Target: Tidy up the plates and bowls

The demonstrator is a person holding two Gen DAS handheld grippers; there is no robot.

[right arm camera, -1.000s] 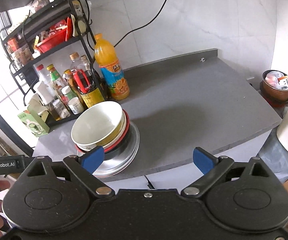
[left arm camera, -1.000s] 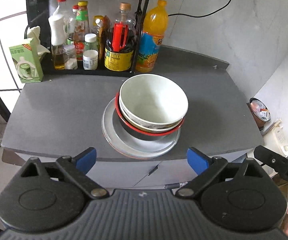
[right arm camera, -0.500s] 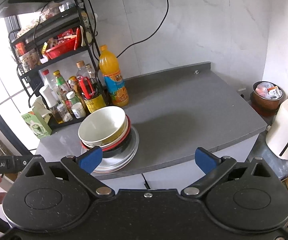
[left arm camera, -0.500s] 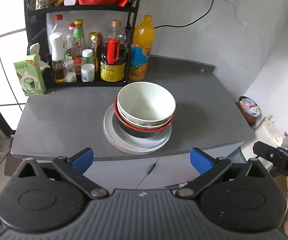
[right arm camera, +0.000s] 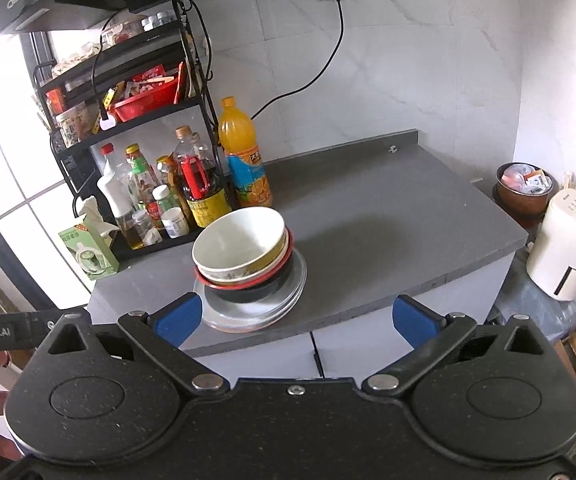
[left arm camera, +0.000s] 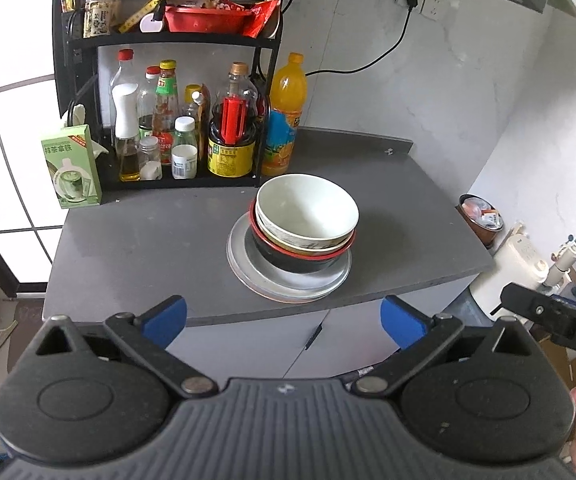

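left gripper [left arm camera: 284, 322]: fingers spread, empty, off the counter edge | bowl stack [left arm camera: 305, 222] on plates [left arm camera: 288, 280]: ahead, between its tips, on grey counter [left arm camera: 148, 240] | bottle rack [left arm camera: 168, 120]: ahead-left | right gripper [right arm camera: 295, 320]: spread, empty; bowls ahead-left near left tip

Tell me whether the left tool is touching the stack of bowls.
Apart. In the left wrist view the left tool is open and back off the counter's front edge, with bare grey counter and cabinet front between its blue pads and the stack of bowls.
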